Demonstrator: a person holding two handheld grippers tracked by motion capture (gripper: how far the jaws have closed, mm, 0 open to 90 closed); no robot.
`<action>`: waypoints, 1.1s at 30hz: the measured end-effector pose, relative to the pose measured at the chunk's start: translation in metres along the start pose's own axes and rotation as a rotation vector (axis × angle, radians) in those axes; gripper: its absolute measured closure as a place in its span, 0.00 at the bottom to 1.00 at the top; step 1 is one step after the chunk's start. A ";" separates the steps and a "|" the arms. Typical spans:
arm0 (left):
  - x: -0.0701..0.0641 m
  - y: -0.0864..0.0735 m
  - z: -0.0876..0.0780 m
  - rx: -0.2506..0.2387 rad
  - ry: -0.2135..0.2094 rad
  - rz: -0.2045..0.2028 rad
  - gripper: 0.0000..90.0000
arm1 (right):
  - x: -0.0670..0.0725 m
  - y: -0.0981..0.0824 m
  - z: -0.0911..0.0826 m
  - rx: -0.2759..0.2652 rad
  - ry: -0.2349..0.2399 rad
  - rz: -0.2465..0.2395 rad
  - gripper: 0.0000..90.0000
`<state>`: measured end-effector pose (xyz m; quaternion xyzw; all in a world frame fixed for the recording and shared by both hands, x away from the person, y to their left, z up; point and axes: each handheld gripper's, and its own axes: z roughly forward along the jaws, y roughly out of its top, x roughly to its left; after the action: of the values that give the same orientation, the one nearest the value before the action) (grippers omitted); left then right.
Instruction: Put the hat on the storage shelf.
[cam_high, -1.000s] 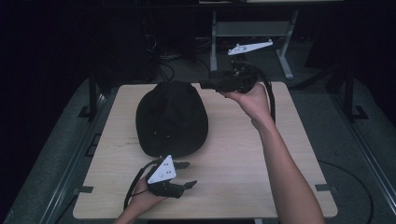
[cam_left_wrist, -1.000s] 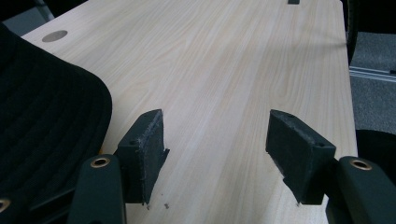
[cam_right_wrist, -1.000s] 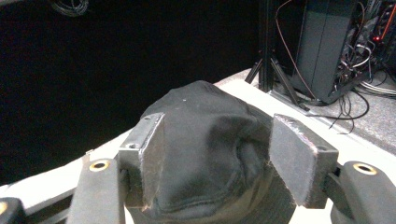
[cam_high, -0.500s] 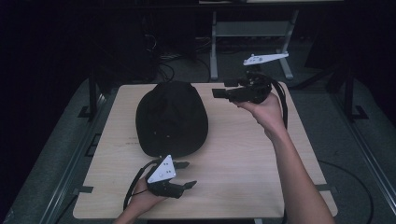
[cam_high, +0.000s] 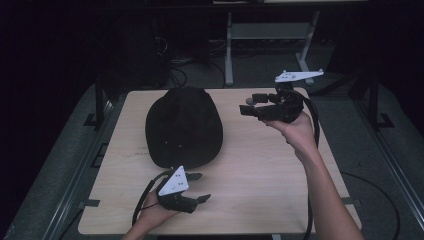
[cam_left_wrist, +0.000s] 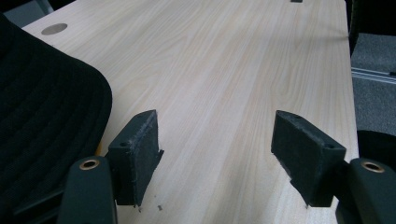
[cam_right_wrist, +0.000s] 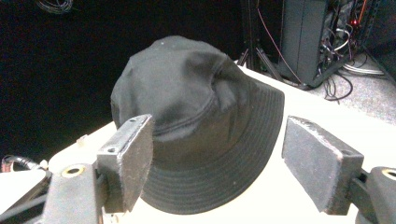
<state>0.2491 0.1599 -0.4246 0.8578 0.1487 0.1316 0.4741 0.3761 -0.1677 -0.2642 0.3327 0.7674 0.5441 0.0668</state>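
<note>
the place reads as a lab or test room. a pale wood-grain table (cam_high: 250, 190) stands on grey carpet, with dark surroundings. behind the table, cables (cam_high: 175, 75) lie on the floor beside a grey metal stand (cam_high: 270, 35); an equipment rack (cam_right_wrist: 322, 32) with wiring stands nearby.
</note>
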 end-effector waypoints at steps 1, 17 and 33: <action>0.000 0.000 0.000 0.001 0.001 0.000 0.34 | 0.000 -0.002 -0.001 0.001 -0.002 0.002 0.26; 0.000 0.000 0.000 0.002 0.003 -0.009 0.31 | -0.004 -0.032 -0.019 0.011 -0.027 0.026 0.22; 0.000 0.000 0.001 0.002 -0.004 -0.017 0.31 | -0.002 -0.069 -0.038 0.014 -0.041 0.046 0.20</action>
<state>0.2496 0.1588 -0.4248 0.8573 0.1551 0.1256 0.4745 0.3295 -0.2113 -0.3103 0.3616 0.7619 0.5331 0.0675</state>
